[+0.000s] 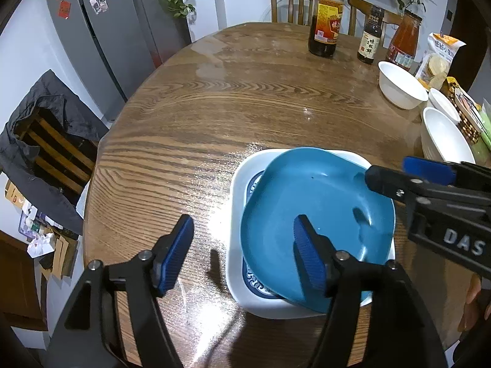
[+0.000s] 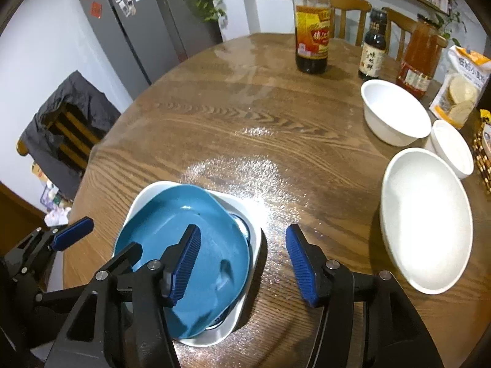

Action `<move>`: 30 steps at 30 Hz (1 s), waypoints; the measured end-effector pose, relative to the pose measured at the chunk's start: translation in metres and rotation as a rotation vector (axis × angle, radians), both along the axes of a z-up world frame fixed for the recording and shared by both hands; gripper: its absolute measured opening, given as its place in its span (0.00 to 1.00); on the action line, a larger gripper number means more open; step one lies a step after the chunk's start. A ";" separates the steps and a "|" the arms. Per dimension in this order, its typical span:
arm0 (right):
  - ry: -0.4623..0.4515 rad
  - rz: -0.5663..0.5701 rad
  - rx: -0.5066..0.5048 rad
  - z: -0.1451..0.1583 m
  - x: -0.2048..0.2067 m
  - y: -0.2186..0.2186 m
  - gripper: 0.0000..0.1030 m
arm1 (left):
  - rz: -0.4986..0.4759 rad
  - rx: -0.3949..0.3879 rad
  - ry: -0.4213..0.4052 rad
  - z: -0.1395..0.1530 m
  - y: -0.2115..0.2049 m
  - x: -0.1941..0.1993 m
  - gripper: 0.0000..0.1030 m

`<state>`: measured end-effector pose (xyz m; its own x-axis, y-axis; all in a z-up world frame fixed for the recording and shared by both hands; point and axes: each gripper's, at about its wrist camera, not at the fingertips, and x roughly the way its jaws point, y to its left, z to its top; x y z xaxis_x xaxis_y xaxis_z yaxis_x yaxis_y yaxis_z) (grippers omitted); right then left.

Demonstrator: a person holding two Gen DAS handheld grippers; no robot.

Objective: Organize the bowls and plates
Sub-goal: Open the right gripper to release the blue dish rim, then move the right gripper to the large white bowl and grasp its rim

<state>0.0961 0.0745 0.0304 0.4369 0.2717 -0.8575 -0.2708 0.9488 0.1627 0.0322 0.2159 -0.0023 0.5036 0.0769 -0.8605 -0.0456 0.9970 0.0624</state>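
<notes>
Wooden surface (image 2: 214, 116): we hold both tools, left (image 1: 242, 253) and right (image 2: 242, 265), open and empty beside the stacked blue plate (image 1: 316, 214); white bowls (image 2: 426, 217) lie rightward, nearer our right tool.

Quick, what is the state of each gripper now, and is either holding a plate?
Left gripper: open, holding nothing.
Right gripper: open, holding nothing; the blue plate lies free.

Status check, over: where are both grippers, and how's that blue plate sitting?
Left gripper open, right gripper open, both above the stack, holding nothing. Blue plate sits askew on white square plate. Three white bowls wait far right. Nothing in the way.
</notes>
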 end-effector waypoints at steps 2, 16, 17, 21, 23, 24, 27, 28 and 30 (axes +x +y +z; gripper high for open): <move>-0.009 -0.004 0.009 0.003 -0.001 -0.003 0.57 | 0.005 0.004 -0.006 0.001 0.000 0.000 0.72; -0.085 -0.153 0.112 0.037 -0.020 -0.076 0.57 | 0.011 -0.011 -0.037 0.013 -0.008 0.002 0.82; -0.089 -0.175 0.112 0.039 -0.021 -0.085 0.57 | 0.004 -0.018 -0.039 0.014 -0.011 0.003 0.82; -0.091 -0.294 0.117 0.042 -0.028 -0.133 0.59 | -0.034 -0.040 -0.045 0.019 -0.029 0.008 0.82; -0.081 -0.344 0.118 0.040 -0.030 -0.152 0.59 | -0.062 -0.051 -0.040 0.020 -0.043 0.012 0.82; -0.073 -0.378 0.121 0.038 -0.032 -0.166 0.59 | -0.078 -0.055 -0.038 0.021 -0.050 0.013 0.82; -0.059 -0.440 0.120 0.032 -0.038 -0.194 0.59 | -0.127 -0.070 -0.024 0.022 -0.074 0.020 0.82; -0.051 -0.462 0.122 0.030 -0.038 -0.204 0.60 | -0.140 -0.075 -0.022 0.023 -0.081 0.022 0.82; -0.037 -0.488 0.130 0.025 -0.037 -0.219 0.60 | -0.166 -0.089 -0.017 0.024 -0.098 0.030 0.82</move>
